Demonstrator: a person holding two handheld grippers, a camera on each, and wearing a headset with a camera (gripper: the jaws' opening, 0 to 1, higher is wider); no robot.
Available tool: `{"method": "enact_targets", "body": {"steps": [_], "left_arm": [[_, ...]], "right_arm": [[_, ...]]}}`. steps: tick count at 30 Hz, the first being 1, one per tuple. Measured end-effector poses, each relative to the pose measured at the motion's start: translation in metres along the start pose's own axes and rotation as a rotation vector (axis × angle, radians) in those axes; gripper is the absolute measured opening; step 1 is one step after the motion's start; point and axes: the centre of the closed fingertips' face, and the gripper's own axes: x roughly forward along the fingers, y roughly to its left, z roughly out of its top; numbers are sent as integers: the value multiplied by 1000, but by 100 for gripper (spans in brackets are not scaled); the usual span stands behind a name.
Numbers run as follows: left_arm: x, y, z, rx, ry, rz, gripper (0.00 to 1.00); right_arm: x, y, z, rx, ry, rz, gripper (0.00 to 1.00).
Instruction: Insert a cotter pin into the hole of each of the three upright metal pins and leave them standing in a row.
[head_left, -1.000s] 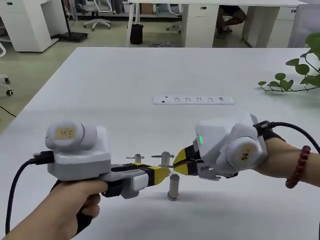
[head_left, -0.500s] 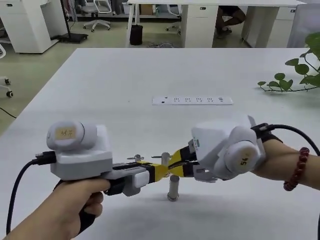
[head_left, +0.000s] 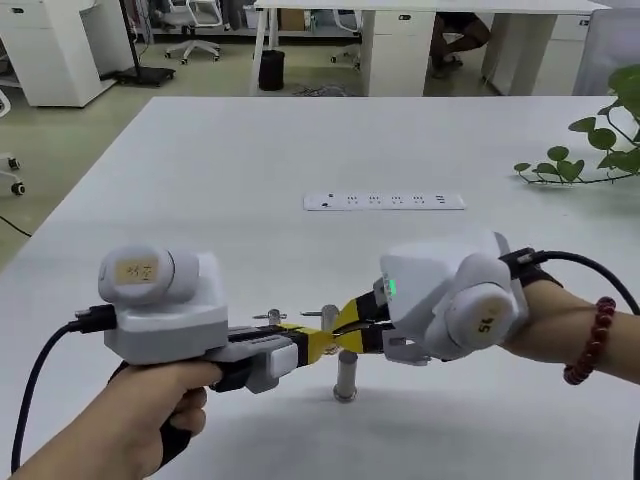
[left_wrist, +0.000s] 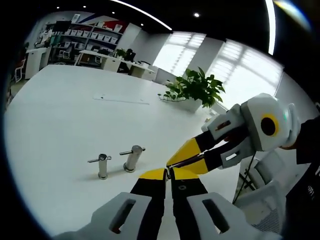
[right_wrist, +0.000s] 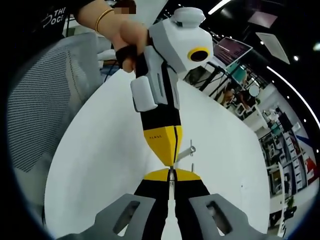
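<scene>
Nearest on the white table, one bare metal pin is seen standing upright. Just above it the left gripper and right gripper are met tip to tip, both sets of jaws pressed together. A thin cotter pin is pinched by the right (whether the left also grips it cannot be told). Just beyond, a left fitted pin and a right fitted pin are stood side by side. A power strip is laid farther off.

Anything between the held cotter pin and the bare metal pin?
Nothing visible. The cotter pin, pinched between left tool and right tool, appears just above the bare metal pin; open air between.
</scene>
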Motion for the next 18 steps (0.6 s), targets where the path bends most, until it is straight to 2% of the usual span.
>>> {"method": "enact_targets", "body": {"steps": [3,7,11,15,18], "left_arm": [[0,0,-2,30,12,-8,0],[1,1,-1,63,9,-11,0],[0,1,-1,92,6,-16,0],[-1,1,-2,145,10,-24,0],[-2,0,-5,181,21,-31,0]], "right_arm": [[0,3,-1,32,1,17,0],[1,3,0,31,-4,17,0],[0,3,1,98,-32,22,0],[-1,5,2,178,-63,41,0],[-1,7,2,287,-95,55,1]]}}
